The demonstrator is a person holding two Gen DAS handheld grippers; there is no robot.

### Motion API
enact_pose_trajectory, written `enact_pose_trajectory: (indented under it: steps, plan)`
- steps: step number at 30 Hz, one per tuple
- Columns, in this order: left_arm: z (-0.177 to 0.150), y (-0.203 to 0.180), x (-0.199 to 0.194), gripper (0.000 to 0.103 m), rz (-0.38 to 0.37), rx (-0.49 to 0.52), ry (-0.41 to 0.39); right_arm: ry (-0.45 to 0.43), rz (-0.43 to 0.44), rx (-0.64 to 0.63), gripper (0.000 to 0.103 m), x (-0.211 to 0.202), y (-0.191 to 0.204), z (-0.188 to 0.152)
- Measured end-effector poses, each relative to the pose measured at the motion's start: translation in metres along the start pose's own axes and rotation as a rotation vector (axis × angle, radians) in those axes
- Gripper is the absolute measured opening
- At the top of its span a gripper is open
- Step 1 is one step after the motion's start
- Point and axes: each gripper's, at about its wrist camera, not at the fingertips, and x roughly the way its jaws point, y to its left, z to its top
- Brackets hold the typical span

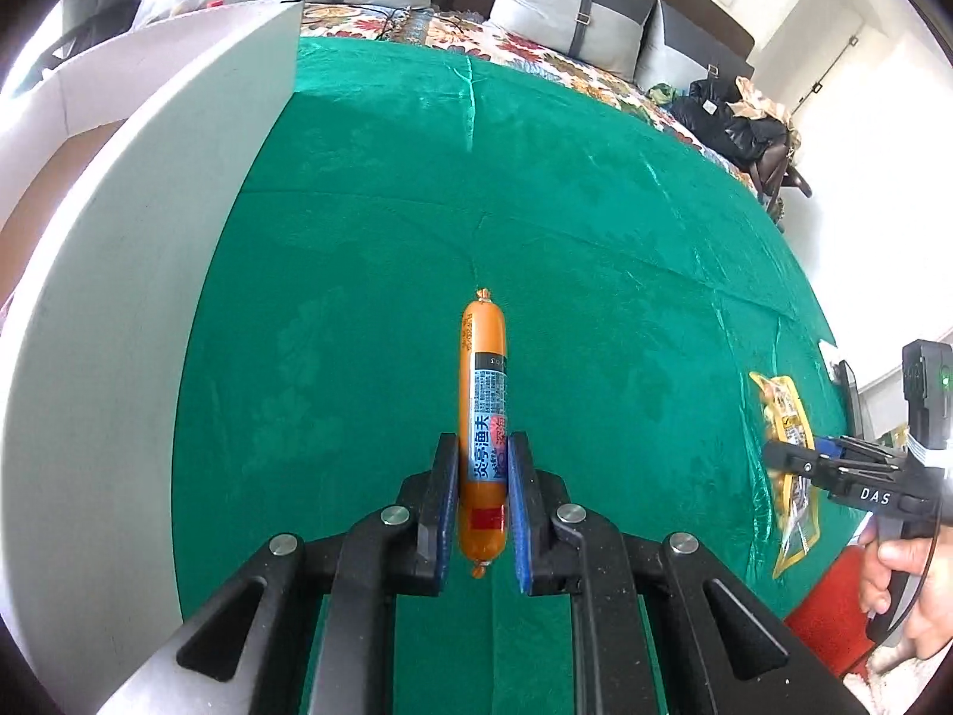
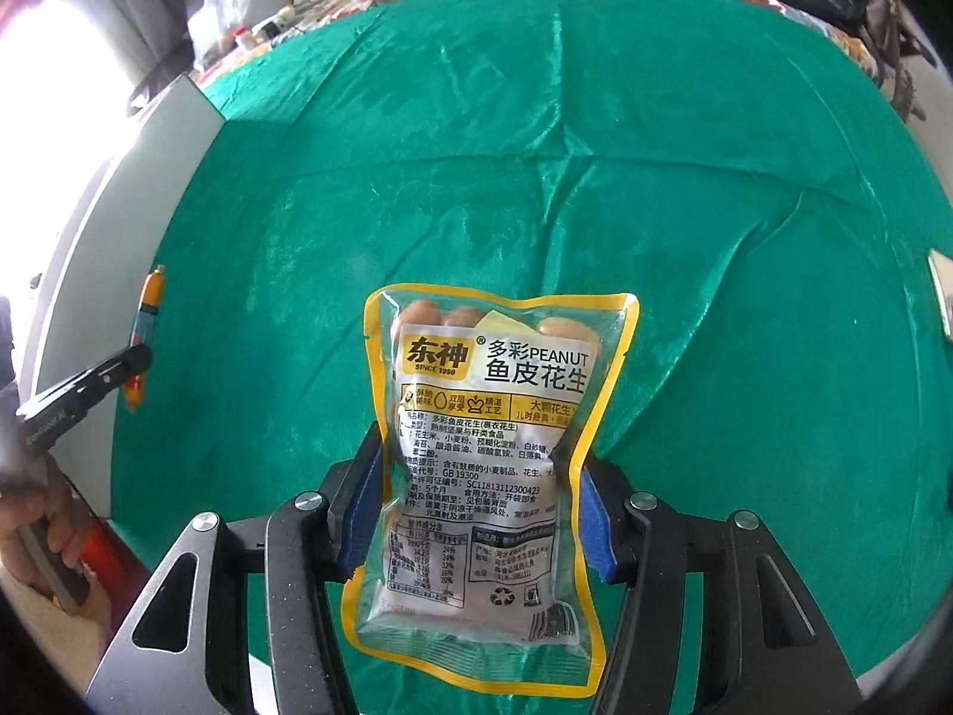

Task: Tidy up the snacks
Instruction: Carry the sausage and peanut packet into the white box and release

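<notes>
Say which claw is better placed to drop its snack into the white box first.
Left, probably. The left claw grips the sausage right beside the white box; the right claw, holding the peanut bag, sits farther across the green cloth.

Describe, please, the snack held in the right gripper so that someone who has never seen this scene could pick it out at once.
Over the green cloth that covers the table, the right gripper pinches a flat clear peanut packet by its sides. Its yellow border and the word PEANUT set it apart from the only other snack, a slim orange sausage stick in the left gripper.
</notes>
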Motion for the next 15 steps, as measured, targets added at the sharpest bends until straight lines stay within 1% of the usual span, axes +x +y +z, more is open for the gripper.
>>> enact_pose_trajectory:
  steps: [2, 5, 9, 11, 14, 15]
  plan:
    - [-0.005, -0.003, -0.002, 0.015, 0.0, 0.001, -0.003, 0.0, -0.008, -0.004, 0.058, 0.002, 0.001, 0.0]
    - [-0.012, -0.008, -0.006, 0.015, -0.037, -0.02, -0.012, -0.009, 0.013, -0.005, 0.058, 0.001, 0.008, 0.003]
    - [-0.021, -0.018, -0.007, 0.015, -0.047, -0.033, -0.007, -0.031, 0.007, -0.056, 0.058, 0.0, 0.022, 0.005]
    - [-0.027, -0.021, -0.015, 0.015, -0.073, -0.043, -0.014, -0.051, 0.025, -0.072, 0.058, -0.002, 0.031, 0.006]
    - [-0.026, -0.025, -0.035, 0.015, -0.094, -0.049, -0.042, -0.043, 0.005, -0.119, 0.058, 0.005, 0.046, 0.011]
    - [-0.025, -0.024, -0.044, 0.015, -0.104, -0.054, -0.057, -0.042, 0.011, -0.124, 0.058, 0.003, 0.049, 0.01]
